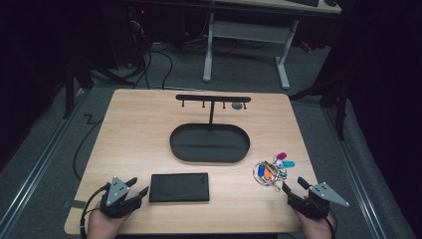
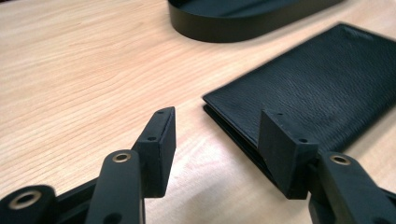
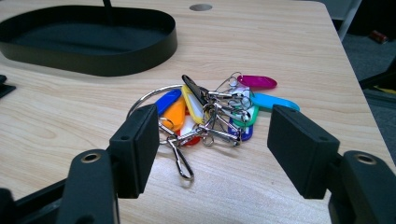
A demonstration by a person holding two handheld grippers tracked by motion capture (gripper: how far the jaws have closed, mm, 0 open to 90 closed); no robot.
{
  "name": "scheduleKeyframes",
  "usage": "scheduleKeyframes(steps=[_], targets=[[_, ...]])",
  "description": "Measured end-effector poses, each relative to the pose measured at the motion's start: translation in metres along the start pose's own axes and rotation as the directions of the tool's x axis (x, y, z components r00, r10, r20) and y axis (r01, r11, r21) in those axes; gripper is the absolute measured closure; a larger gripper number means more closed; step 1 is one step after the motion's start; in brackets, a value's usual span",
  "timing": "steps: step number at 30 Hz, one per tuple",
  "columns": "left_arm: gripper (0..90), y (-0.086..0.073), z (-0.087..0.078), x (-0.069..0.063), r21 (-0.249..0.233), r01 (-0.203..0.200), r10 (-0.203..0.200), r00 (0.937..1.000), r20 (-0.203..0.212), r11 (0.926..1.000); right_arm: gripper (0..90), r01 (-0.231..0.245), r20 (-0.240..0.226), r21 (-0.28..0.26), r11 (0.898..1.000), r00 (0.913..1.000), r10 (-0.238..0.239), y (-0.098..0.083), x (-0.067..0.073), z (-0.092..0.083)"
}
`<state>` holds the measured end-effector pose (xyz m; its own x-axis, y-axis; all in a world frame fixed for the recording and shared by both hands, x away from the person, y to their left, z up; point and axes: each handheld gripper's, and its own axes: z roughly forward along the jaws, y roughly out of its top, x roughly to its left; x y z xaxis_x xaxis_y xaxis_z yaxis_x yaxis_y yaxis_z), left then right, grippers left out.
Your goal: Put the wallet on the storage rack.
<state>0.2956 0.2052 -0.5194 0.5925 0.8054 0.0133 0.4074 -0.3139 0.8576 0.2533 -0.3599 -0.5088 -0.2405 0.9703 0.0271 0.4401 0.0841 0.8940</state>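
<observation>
Keys (image 1: 271, 169) on their ring lie loose at the right of the frame, just ahead of my right gripper (image 1: 294, 186); the wallet (image 1: 179, 187) sits beside my left gripper (image 1: 138, 186). Both sets of fingers stand apart, holding nothing. Nothing is in the tray (image 1: 179, 149) or on the hook rack (image 1: 213, 98) yet. Counter (image 1: 134, 129) edges run close behind both hands; open room ahead.

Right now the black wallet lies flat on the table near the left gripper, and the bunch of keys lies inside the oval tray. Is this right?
Not quite. The bunch of keys lies on the bare table, to the right of the oval tray and outside it, as the high view shows. The black wallet does lie flat near the left gripper.
</observation>
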Motion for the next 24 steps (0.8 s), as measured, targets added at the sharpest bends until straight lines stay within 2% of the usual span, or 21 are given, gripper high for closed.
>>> scheduleKeyframes(steps=[1, 7, 13, 14, 18, 21, 24], targets=[[47.5, 0.0001, 0.0003, 0.0007, -0.003, 0.01, -0.01, 0.9999, -0.001, 0.9999, 34.0, 0.005, 0.0, 0.005, 1.0, 1.0, -0.005, -0.0002, 0.0005, 0.0008], [49.8, -0.0018, 0.0015, 0.0008, 0.016, 0.003, -0.003, 1.0, 0.002, 0.9999, 31.9, 0.006, 0.002, 0.006, 1.0, 1.0, -0.006, 0.0003, 0.0017, 0.0005], [52.4, -0.0044, -0.0008, 0.0002, 0.033, 0.002, -0.002, 1.0, -0.007, 0.9995, 33.1, 0.014, -0.017, -0.021, 1.0, 0.9998, -0.014, 0.0027, 0.0026, 0.002], [55.9, -0.0056, -0.0013, 0.0016, 0.033, 0.016, -0.016, 0.9998, 0.014, 0.9994, 33.9, 0.018, -0.019, -0.02, 1.0, 0.9996, -0.018, 0.0032, 0.003, 0.0035], [58.0, -0.0073, -0.002, 0.0027, 0.042, 0.017, -0.018, 0.9996, 0.024, 0.999, 34.8, -0.009, -0.035, -0.022, 1.0, 0.9994, 0.008, 0.0047, 0.004, 0.0058], [61.2, -0.0084, -0.0029, 0.0028, 0.052, 0.018, -0.019, 0.9996, 0.023, 0.9985, 34.9, 0.001, -0.045, -0.027, 1.0, 0.999, -0.002, 0.0067, 0.0059, 0.0082], [67.0, -0.0087, -0.001, 0.0029, 0.092, 0.024, -0.025, 0.9996, 0.009, 0.9955, 34.8, 0.0, -0.038, -0.025, 1.0, 0.9993, -0.001, 0.0065, 0.0068, 0.0087]])
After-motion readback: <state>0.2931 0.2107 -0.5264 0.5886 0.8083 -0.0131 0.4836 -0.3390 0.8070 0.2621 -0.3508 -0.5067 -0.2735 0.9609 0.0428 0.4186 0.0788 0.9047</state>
